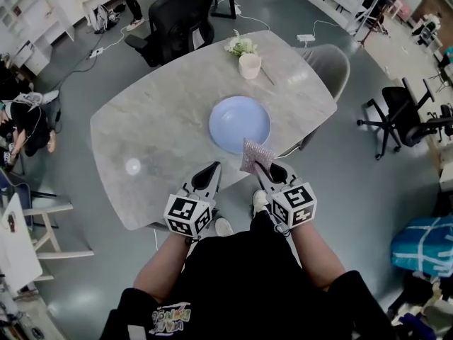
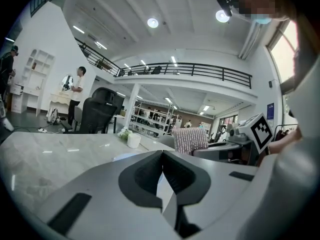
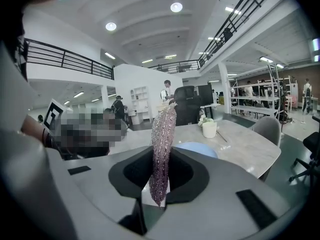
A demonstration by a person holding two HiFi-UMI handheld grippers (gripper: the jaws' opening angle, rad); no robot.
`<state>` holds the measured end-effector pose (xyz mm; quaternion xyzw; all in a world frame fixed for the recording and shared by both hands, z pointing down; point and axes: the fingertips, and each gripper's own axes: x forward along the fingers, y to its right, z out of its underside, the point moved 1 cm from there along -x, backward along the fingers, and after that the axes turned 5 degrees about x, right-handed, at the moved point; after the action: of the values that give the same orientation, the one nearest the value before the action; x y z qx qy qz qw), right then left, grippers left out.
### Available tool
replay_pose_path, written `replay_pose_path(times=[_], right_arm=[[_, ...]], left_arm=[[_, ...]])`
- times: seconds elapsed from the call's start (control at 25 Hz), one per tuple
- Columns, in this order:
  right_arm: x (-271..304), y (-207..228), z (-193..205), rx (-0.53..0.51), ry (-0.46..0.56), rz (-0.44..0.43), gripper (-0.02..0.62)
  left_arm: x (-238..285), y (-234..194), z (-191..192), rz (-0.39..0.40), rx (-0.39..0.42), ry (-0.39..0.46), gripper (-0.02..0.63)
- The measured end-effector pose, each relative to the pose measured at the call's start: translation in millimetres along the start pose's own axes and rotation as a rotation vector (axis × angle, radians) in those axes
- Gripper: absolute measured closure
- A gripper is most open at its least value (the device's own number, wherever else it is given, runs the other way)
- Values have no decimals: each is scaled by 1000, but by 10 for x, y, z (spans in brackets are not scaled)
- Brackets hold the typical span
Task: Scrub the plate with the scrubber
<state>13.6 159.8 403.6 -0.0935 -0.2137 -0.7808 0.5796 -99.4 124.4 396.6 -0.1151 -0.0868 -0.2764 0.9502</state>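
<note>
Nearest the lens, a black-sleeved torso (image 1: pixel 241 282) and two bare forearms are seen, and from them both tools are held out over the near edge of a pale marble table (image 1: pixel 156 133). At the left, the left gripper (image 1: pixel 212 168) is kept low above the table edge; in its own view the left gripper (image 2: pixel 161 154) is shown with its jaws brought together at the tips, and nothing is caught between them. Just to its right, the right gripper (image 1: pixel 265 170) is held beside it, the two marker cubes close together but apart. The right gripper (image 3: pixel 161 156) is clamped on a glittery pinkish scrubber (image 3: pixel 162 144), which is pinched by its lower part and stands upright out of the jaws. From above, the scrubber (image 1: pixel 253 156) is seen just at the near rim of the plate (image 1: pixel 239 124); whether the two touch cannot be told. The same scrubber (image 2: pixel 190 140) is caught in the left gripper view, off to the right. The light blue plate is set flat near the middle of the table and is seen past the jaws as a blue disc (image 3: pixel 195 148). Farther back, a white cup (image 1: pixel 249 66) is stood near the far edge, with a small bunch of flowers (image 1: pixel 241 45) just behind it. At the right end, a grey chair (image 1: pixel 329 62) is drawn up to the table
</note>
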Motion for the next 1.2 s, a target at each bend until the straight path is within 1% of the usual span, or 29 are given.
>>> replay_pose_path(times=[0.36,0.64,0.96,1.2], right_arm=[[-155,-133,110,-17,0,3,525],[-171,-97,172,-18,-9,10,526],[-201,-119,87,-22,0,11,526],[-203,-114,100,-23,2,11,526]], left_arm=[[-126,133,11,25,5,5,589],[-109,173,53,28,4,3,589],[-135,176,-47,31,16,12,589],[-139,183,-17,32,16,6,588]])
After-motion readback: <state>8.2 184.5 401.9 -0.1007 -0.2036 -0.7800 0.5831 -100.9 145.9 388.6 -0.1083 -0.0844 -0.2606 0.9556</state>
